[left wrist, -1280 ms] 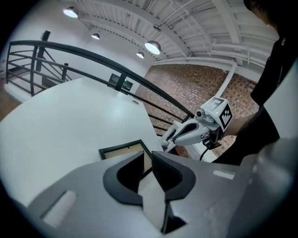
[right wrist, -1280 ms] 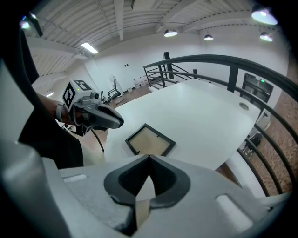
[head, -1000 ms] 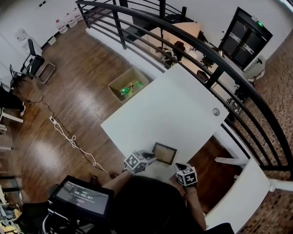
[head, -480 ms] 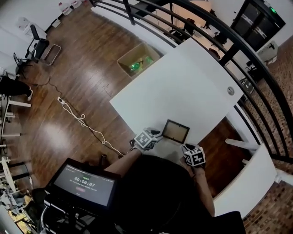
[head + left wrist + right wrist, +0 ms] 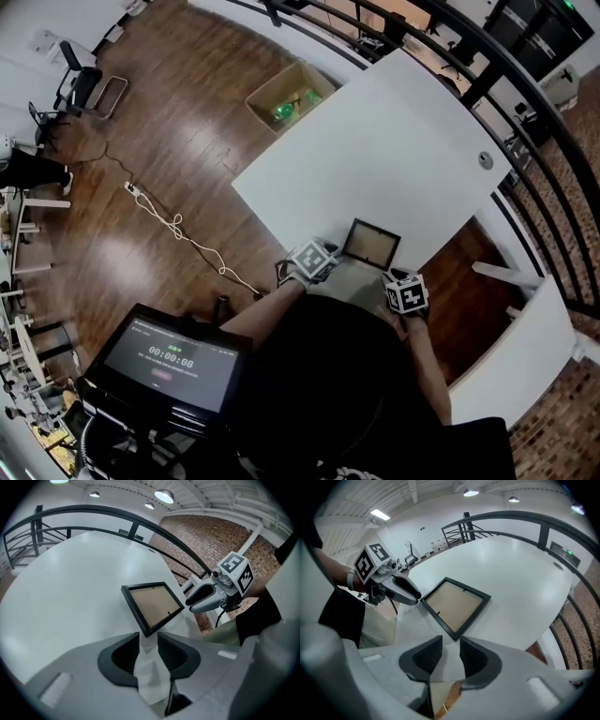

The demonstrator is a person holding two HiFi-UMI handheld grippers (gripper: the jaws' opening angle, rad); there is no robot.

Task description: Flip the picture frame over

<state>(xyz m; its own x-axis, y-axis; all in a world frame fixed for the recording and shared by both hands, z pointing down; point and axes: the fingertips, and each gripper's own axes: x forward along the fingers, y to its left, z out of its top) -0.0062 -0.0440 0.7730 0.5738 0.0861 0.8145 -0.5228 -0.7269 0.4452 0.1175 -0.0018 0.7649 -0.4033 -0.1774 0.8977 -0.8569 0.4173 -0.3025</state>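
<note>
The picture frame [image 5: 371, 242] is black and lies flat near the front edge of the white table [image 5: 375, 141], its brown backing board facing up. My left gripper [image 5: 334, 260] stands open at the frame's near left corner. In the left gripper view that corner of the frame [image 5: 152, 604] lies just ahead of the gap between the left gripper's jaws [image 5: 149, 645], untouched. My right gripper [image 5: 391, 276] is at the near right corner, its jaws opening with nothing between them. In the right gripper view the frame [image 5: 457, 604] lies just beyond the right gripper [image 5: 446, 652].
An open cardboard box [image 5: 289, 97] with green things inside stands on the wooden floor beyond the table's left side. A black railing [image 5: 525, 103] runs along the far side. A timer screen [image 5: 173, 361] is at my lower left. A round grommet [image 5: 485, 160] sits in the tabletop.
Both grippers have come down closer to the table at the frame's near corners. The frame lies where it was.
</note>
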